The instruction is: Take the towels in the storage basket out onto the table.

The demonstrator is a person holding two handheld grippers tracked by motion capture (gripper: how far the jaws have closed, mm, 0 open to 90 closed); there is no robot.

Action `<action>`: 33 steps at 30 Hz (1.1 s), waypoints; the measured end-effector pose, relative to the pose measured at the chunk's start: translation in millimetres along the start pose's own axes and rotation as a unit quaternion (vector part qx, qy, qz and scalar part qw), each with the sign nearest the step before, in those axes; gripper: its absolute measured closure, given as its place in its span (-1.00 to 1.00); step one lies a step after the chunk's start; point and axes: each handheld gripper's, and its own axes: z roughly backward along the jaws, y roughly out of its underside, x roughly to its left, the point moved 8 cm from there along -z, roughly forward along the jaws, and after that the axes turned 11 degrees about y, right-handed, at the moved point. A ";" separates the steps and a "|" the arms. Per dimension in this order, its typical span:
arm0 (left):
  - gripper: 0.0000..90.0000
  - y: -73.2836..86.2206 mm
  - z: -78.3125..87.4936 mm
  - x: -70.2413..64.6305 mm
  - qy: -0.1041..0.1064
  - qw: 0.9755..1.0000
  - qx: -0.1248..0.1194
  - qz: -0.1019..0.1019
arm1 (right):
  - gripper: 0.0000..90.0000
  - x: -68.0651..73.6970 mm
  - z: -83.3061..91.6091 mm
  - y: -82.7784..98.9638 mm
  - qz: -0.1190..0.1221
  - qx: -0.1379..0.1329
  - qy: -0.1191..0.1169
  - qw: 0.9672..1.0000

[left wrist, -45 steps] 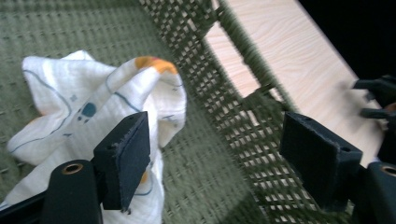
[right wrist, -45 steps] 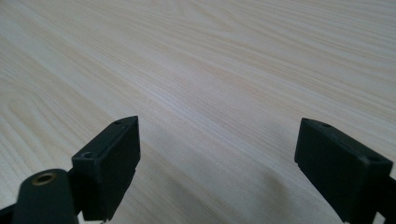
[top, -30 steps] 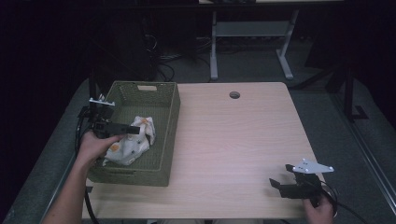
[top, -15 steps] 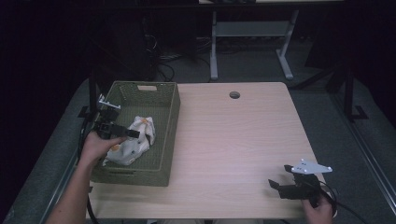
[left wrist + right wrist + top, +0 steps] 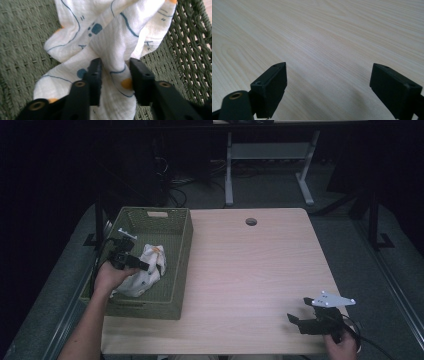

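The left gripper point(image 5: 113, 75) had its jaws pinched on a ridge of the white cloth point(image 5: 110, 37) inside the basket point(image 5: 150, 222), the fold running toward twelve o'clock. The right gripper point(image 5: 329, 87) gaped wide, well apart over the table point(image 5: 260, 265).

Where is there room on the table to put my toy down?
The wooden table is bare from the green basket on its left side across to the right gripper near the front right corner. A small round hole sits near the far edge. The basket is crowded: the white cloth and left gripper are inside.
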 end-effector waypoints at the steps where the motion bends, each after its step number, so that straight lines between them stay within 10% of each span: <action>1: 0.54 0.0 -1.6 -1.0 0.000 1.000 0.003 -0.002 | -0.69 0.1 0.3 0.2 0.001 0.000 -0.001 1.000; 24: 0.92 -3.0 7.9 -20.8 0.051 0.997 -0.048 -0.017 | -0.69 1.8 0.8 0.2 0.004 0.002 0.000 1.000; 33: 0.92 -3.8 29.6 -28.5 0.077 0.990 -0.118 -0.014 | -0.69 0.8 0.5 0.2 0.001 0.000 0.005 1.000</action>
